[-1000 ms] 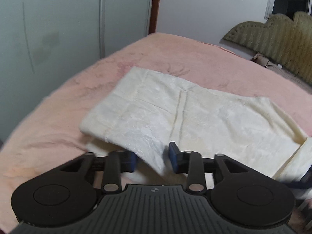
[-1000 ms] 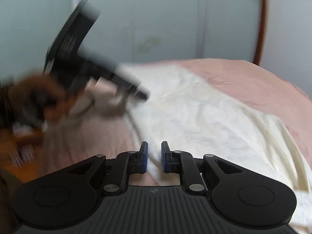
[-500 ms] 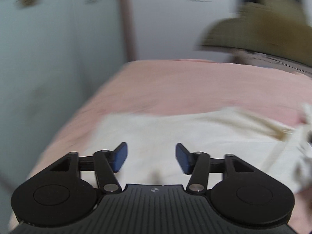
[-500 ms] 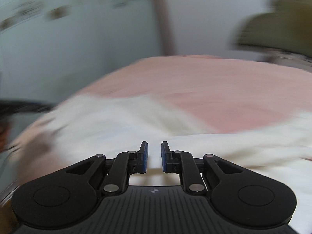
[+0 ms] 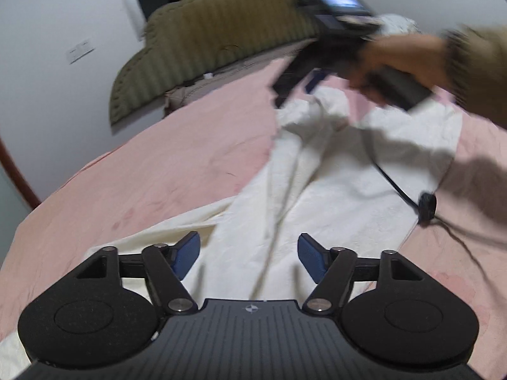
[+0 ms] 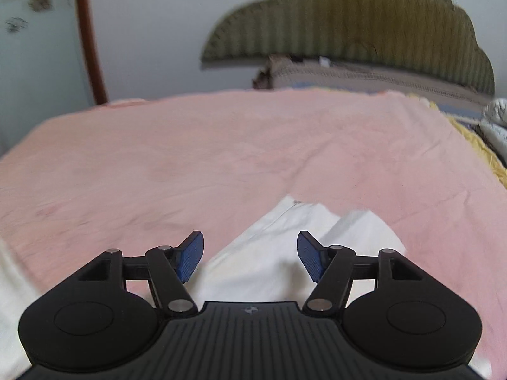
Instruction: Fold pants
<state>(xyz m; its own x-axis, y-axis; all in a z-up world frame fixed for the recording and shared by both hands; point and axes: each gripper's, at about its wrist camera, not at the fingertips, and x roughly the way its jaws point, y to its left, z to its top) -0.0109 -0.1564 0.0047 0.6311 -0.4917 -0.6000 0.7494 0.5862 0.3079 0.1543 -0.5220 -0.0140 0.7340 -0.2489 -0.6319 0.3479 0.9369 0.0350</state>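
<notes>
Cream pants [image 5: 317,190] lie partly folded on the pink bed cover [image 5: 164,158]. My left gripper [image 5: 250,258] is open and empty, just above the near part of the pants. In the left wrist view, blurred, the right gripper [image 5: 304,85] hovers over the far end of the pants. In the right wrist view my right gripper [image 6: 250,258] is open and empty above a bunched corner of the pants [image 6: 285,240].
An olive scalloped headboard [image 6: 364,22] stands behind the bed. A black cable [image 5: 399,190] trails across the pants from the right hand. A white wall with a socket [image 5: 79,50] is at left. A patterned item [image 6: 497,117] lies at the bed's right edge.
Both grippers have swung round to face the headboard. The right gripper has gone from nearly shut to open. The left gripper has opened wider.
</notes>
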